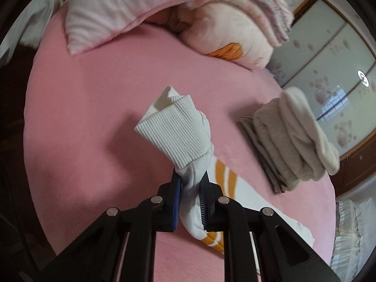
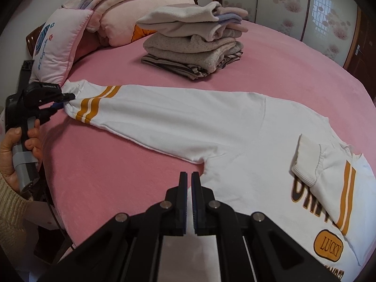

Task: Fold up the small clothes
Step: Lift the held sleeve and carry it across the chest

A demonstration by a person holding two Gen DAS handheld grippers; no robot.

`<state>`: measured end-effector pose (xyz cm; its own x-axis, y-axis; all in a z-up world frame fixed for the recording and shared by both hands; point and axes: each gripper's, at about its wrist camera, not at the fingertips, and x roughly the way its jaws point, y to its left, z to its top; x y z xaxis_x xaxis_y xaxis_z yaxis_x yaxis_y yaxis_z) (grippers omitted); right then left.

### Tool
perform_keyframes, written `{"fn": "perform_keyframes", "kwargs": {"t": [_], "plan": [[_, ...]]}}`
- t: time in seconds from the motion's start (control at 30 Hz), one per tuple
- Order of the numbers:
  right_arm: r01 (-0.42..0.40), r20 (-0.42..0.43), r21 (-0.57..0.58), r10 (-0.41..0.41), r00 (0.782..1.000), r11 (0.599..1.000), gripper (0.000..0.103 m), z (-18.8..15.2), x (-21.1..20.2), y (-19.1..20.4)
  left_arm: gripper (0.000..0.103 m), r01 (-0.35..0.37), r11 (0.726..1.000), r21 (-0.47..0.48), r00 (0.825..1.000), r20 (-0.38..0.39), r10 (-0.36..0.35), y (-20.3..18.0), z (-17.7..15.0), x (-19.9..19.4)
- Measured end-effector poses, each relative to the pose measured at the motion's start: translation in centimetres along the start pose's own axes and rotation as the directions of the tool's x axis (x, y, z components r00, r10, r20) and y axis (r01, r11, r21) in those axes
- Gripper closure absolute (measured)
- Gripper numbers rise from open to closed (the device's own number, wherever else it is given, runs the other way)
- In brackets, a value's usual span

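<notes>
A white sweatshirt with orange stripes and orange lettering lies spread on the pink bed. One sleeve stretches out to the left; the other sleeve's ribbed cuff lies folded over the chest. My left gripper is shut on the outstretched sleeve just behind its ribbed cuff, which sticks up past the fingers. It also shows in the right wrist view, held by a hand. My right gripper is shut and empty, just above the bed near the sweatshirt's armpit.
A pile of folded clothes sits on the bed behind the sweatshirt, also in the left wrist view. Pillows and folded quilts lie at the head. Wardrobe doors stand beyond the bed.
</notes>
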<state>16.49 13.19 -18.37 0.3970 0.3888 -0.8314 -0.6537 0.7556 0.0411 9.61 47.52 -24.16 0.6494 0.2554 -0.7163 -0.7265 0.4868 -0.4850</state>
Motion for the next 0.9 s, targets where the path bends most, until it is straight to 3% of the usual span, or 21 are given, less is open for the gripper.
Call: {"fn": "perform_keyframes", "kwargs": {"t": [0.1, 0.23, 0.37, 0.53, 0.7, 0.8, 0.9], "plan": [[0.017, 0.015, 0.023, -0.017, 1.000, 1.000, 0.100, 0.0, -0.8, -1.1, 0.091, 0.054, 0.996, 0.070, 0.998, 0.007, -0.055, -3.6, 0.2, -1.9], [0.039, 0.035, 0.079, -0.042, 0.998, 0.996, 0.100, -0.2, -2.2, -3.5, 0.091, 0.143, 0.971, 0.191, 0.990, -0.019, -0.142, -9.4, -1.0, -4.3], [0.078, 0.044, 0.150, -0.085, 0.995, 0.986, 0.100, -1.1, -4.0, -6.7, 0.091, 0.249, 0.918, 0.307, 0.968, -0.107, -0.227, -16.2, -4.0, -5.5], [0.146, 0.047, 0.236, -0.161, 0.986, 0.961, 0.100, -3.2, -6.4, -11.4, 0.091, 0.366, 0.825, 0.429, 0.929, -0.214, -0.301, -24.5, -9.6, -5.7], [0.188, 0.026, 0.338, -0.209, 0.978, 0.922, 0.100, -6.2, -8.4, -16.3, 0.091, 0.428, 0.756, 0.496, 0.899, -0.324, -0.296, -30.0, -16.3, -3.4], [0.203, 0.001, 0.382, -0.220, 0.976, 0.902, 0.100, -7.8, -8.9, -18.6, 0.090, 0.437, 0.724, 0.533, 0.886, -0.392, -0.247, -31.6, -20.2, -1.3], [0.204, -0.023, 0.403, -0.213, 0.977, 0.892, 0.100, -9.0, -8.9, -19.9, 0.085, 0.451, 0.694, 0.561, 0.861, -0.478, -0.173, -32.1, -24.0, 1.0]]}}
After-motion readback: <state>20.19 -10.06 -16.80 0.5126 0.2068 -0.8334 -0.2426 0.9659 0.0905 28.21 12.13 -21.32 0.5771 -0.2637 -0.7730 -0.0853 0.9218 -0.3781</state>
